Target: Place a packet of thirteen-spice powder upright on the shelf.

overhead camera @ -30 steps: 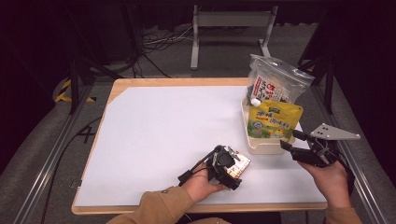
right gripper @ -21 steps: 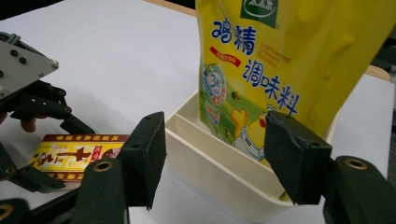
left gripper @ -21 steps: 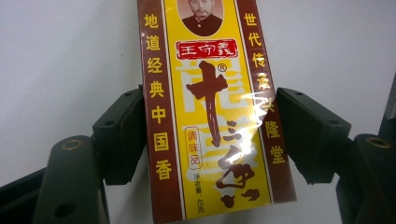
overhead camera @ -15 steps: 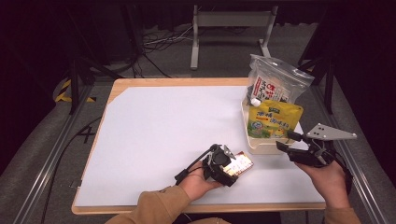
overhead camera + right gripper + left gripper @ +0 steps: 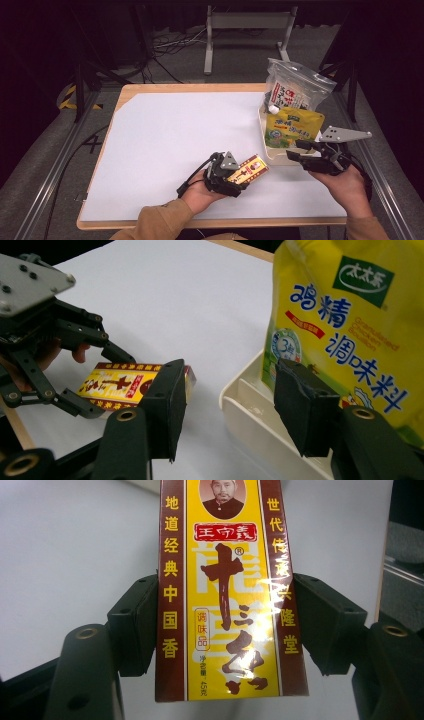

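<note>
While the yellow-and-maroon seasoning box point(image 5: 227, 587) sits clamped between the jaws of the left gripper point(image 5: 231, 172), which have just been closing on it, it is held just above the white table point(image 5: 165, 135) near the front edge. Placement into the white tray point(image 5: 270, 152) at right remains outstanding. That tray already carries a yellow chicken-essence pouch point(image 5: 345, 320) and a white pouch point(image 5: 295, 90). Right gripper point(image 5: 310, 155): jaws parted, grasping nothing, just beside the tray.
</note>
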The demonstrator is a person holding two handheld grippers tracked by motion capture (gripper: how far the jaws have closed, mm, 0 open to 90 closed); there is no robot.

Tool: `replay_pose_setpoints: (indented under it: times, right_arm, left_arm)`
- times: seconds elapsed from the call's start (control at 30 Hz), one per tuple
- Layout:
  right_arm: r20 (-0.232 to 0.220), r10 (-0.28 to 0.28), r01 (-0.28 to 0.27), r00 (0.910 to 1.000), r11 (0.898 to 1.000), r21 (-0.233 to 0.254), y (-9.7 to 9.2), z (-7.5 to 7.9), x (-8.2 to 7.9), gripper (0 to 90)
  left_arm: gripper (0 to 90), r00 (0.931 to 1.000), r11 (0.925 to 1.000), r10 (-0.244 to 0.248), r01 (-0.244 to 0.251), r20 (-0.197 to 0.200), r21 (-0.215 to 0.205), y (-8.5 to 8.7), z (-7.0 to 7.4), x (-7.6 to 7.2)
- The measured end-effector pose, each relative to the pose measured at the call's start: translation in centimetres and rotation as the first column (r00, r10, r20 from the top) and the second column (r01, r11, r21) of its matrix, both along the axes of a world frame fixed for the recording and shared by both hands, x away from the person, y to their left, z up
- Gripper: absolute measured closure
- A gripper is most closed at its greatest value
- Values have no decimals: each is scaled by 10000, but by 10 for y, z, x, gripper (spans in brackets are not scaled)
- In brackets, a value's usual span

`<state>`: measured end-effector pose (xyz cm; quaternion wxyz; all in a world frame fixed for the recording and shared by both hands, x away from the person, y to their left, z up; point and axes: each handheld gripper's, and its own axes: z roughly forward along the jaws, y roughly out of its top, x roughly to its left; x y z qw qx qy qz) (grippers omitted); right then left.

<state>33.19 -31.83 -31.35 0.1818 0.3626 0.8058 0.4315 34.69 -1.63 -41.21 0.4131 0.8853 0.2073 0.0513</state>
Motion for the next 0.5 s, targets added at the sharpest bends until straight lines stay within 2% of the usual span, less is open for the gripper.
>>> replay_pose_setpoints:
  times: [0.1, 0.3, 0.4, 0.5]
  right_arm:
    - [-11, 188, -188, 9998, 9998, -80, 5, 7, 2, 466]
    - [-286, 406, -412, 9988, 9989, -211, 14, 17, 6, 467]
    - [-698, 618, -638, 9956, 9976, -266, 22, 24, 10, 469]
    - [-953, 775, -810, 9924, 9962, -333, 28, 26, 13, 469]
  left_arm:
    - [330, 9994, 9986, 108, -90, 324, -530, 6, 7, -2]
    - [329, 9966, 9974, 215, -159, 793, -705, 10, 11, -5]
    - [329, 9949, 9964, 278, -198, 970, -822, 11, 11, -5]
    - [329, 9900, 9956, 433, -316, 1343, -880, 13, 12, -6]
